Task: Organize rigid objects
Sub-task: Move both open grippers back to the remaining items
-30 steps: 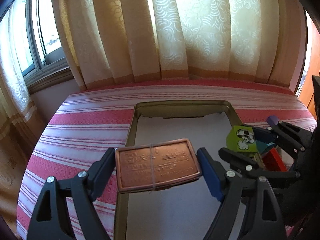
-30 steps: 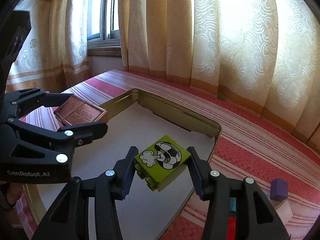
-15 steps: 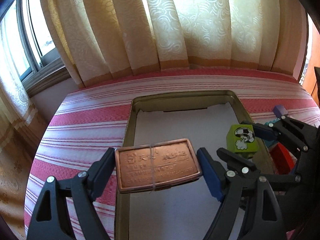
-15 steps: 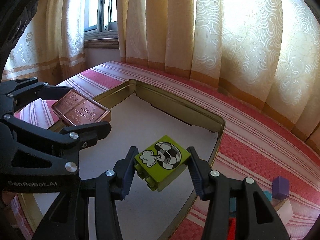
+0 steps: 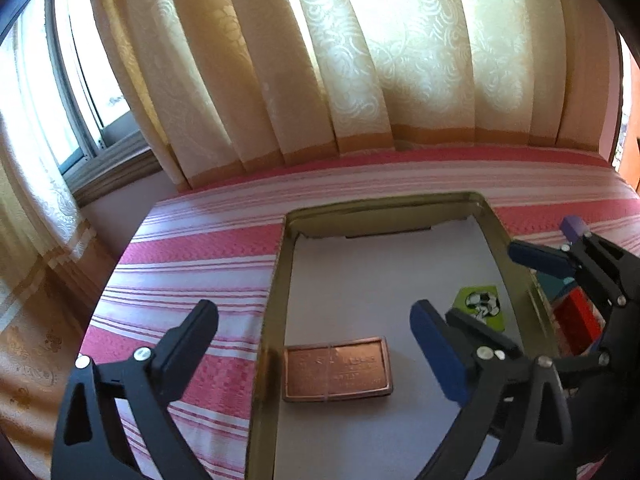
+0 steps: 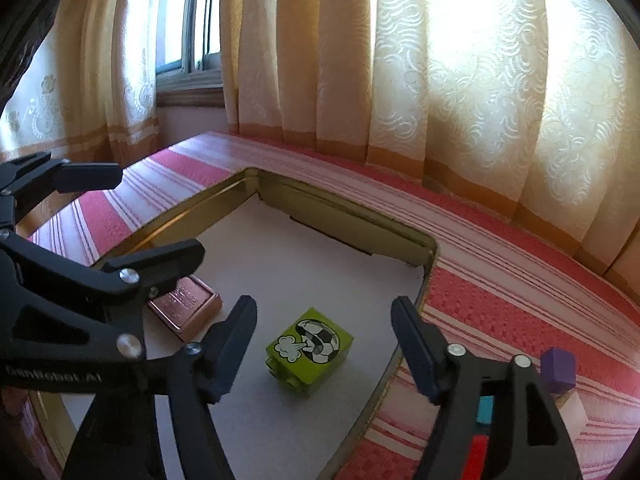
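Both grippers' jaws were opening with nothing clamped: left gripper [image 5: 314, 338] above the copper tin [image 5: 337, 368] lying low in the tray [image 5: 276, 280], right gripper [image 6: 324, 330] above the green block [image 6: 310, 350] at lower centre

The shallow tin tray [image 5: 280, 264] at mid-frame has dull brass-coloured metal walls with a soft sheen, and its floor is lined with matt white paper or card. The copper-coloured tin [image 5: 337, 368] lying on it looks like embossed metal, semi-glossy. The green toy block [image 6: 310, 350] is smooth plastic with a printed football on its top face. Under the tray, the striped red and white bedspread [image 5: 192, 280] is woven cloth with a rough texture. Across the top, the curtains [image 5: 360, 60] are patterned cream fabric. Each hand-held gripper [image 5: 314, 344] [image 6: 324, 344] is matt black plastic with shiny metal screws.
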Available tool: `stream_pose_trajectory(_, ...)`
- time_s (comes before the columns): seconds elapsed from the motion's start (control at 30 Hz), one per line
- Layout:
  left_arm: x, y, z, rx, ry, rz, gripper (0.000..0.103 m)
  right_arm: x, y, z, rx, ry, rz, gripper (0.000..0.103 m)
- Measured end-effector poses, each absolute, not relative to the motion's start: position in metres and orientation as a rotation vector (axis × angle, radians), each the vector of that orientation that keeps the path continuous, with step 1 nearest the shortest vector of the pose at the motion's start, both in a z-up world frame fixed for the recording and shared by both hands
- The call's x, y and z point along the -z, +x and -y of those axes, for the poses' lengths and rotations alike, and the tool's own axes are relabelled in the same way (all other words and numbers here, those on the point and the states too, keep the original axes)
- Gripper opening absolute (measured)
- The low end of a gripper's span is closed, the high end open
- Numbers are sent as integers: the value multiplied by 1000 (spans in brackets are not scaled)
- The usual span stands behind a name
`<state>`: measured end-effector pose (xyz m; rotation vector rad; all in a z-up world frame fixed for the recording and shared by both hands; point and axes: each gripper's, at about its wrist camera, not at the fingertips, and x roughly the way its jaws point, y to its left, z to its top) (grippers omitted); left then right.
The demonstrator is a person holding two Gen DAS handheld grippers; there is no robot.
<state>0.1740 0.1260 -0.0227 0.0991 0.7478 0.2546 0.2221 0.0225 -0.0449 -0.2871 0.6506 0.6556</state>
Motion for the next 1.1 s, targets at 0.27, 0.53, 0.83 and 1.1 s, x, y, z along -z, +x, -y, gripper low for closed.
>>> stream_pose_trajectory(0.27,13,124,-116,-214,-6,-607,102,34,189,21,-684,-233,-619,72)
stream_pose_trajectory(0.53,26,67,-50,-72,-15,-503,102,38,143,127,-589,-168,-567,84)
stream_pose_trajectory(0.83,37,60,20,63,45,-494,102,58,133,213,-444,-123,-639,91)
stream_pose_trajectory(1.1,54,71,30,55,69,-544,102,69,138,210,-463,-165,-712,91)
